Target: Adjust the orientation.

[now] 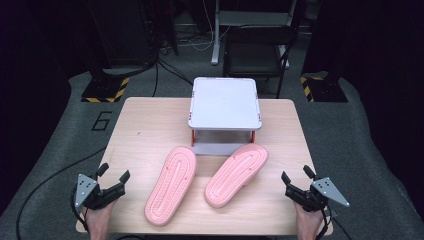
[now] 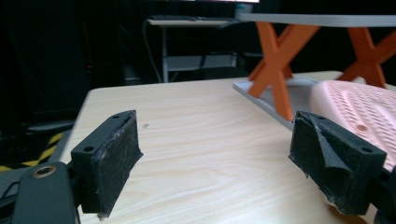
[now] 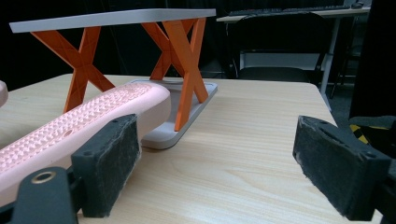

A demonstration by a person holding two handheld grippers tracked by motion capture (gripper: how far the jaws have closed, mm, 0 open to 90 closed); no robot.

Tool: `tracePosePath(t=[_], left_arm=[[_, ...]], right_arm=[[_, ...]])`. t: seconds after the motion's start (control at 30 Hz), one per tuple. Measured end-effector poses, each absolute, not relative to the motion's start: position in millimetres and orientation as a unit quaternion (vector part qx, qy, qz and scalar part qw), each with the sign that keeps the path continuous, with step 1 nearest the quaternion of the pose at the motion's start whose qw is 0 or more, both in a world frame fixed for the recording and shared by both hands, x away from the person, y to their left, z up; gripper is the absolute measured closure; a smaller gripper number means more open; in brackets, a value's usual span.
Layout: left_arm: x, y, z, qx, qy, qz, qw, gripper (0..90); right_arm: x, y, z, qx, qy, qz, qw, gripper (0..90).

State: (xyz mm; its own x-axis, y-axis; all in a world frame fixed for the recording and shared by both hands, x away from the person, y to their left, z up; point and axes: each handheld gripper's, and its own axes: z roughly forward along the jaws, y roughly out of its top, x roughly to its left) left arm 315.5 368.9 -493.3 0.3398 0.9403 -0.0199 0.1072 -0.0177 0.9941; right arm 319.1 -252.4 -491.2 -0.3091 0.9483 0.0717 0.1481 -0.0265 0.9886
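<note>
Two pink slippers lie sole-up on the wooden table (image 1: 150, 125): the left slipper (image 1: 171, 184) and the right slipper (image 1: 237, 174), its toe resting on the base of a small rack. The rack (image 1: 224, 103) has a grey top and orange X-shaped legs (image 3: 187, 56). My left gripper (image 1: 114, 175) stands open at the table's front left corner, nothing between its pads (image 2: 114, 163). At the front right edge my right gripper (image 1: 296, 174) is open too, the right slipper (image 3: 88, 121) just beside its left pad (image 3: 112, 163). The left slipper (image 2: 359, 107) lies beyond the left gripper's right-hand pad.
Behind the table stand a black chair (image 1: 255, 55), a desk frame (image 1: 217, 30) and stands with yellow-black striped bases (image 1: 105, 90). Cables (image 1: 45, 185) run over the grey floor at the left. Bare tabletop lies between each gripper and the slippers.
</note>
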Motion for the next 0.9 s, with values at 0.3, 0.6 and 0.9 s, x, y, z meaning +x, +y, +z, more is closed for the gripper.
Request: tracePosePath(t=[0.3,0.6,0.9], left_arm=[[322,330,-489,0.672,0.379,0.343,0.535,15.6],[320,285,-471,0.715,0.329,0.308,0.535,17.8],[329,283,-490,0.749,0.359,0.304,0.467,26.8]], right_arm=[[320,-249,-492,0.457,0.605,0.54,0.367,14.3],[319,-245,-491,0.45,0.615,0.529,0.373,14.7],[319,-246,-492,0.451,0.616,0.529,0.37,14.9]])
